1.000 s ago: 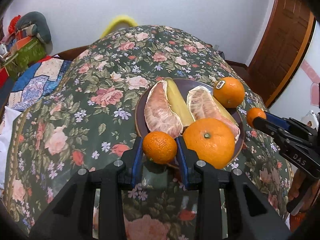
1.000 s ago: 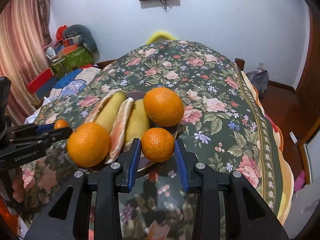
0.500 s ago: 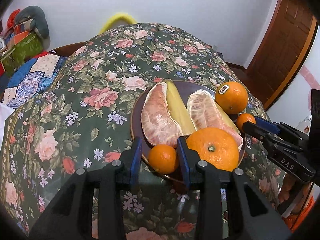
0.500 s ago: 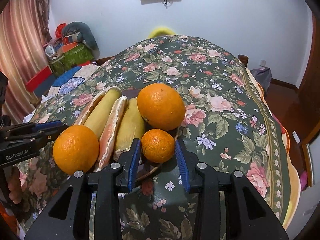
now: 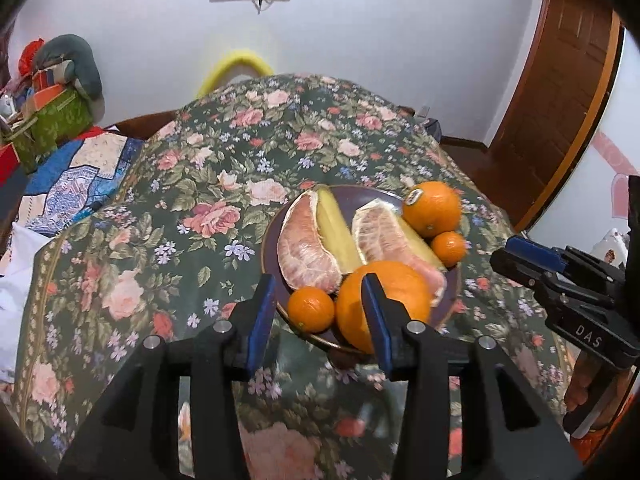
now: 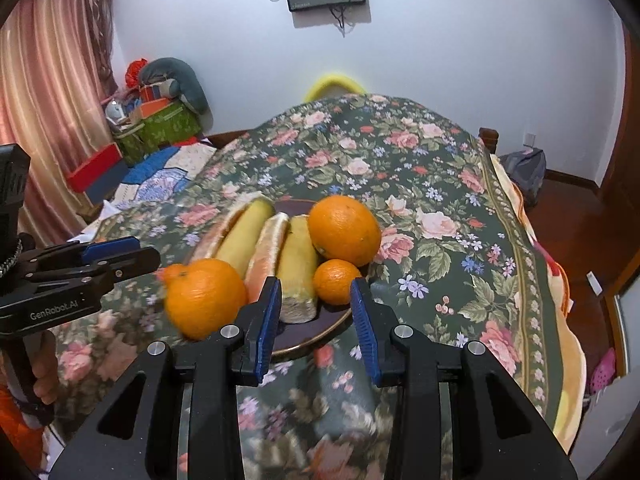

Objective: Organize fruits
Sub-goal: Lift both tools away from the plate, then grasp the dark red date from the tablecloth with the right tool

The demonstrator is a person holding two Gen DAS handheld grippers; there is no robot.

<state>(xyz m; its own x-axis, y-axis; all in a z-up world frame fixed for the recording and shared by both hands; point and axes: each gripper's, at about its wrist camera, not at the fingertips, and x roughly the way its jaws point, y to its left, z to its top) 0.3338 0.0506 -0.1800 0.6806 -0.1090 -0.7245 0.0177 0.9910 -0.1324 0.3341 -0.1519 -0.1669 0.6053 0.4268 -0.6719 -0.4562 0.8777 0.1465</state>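
A dark round plate on the floral tablecloth holds two pomelo pieces, two large oranges and two small mandarins. One mandarin lies at the plate's near rim, just ahead of my open left gripper. The other mandarin lies beside the far large orange, just ahead of my open right gripper. Both grippers are empty and drawn back from the plate. Each gripper shows in the other's view, the right one and the left one.
The table drops off at its right edge toward a wooden floor. Boxes and cushions are piled at the far left by a curtain. A yellow chair back stands behind the table. A brown door is at the right.
Both grippers opened, left their mandarins on the plate, and pulled back and up from it.
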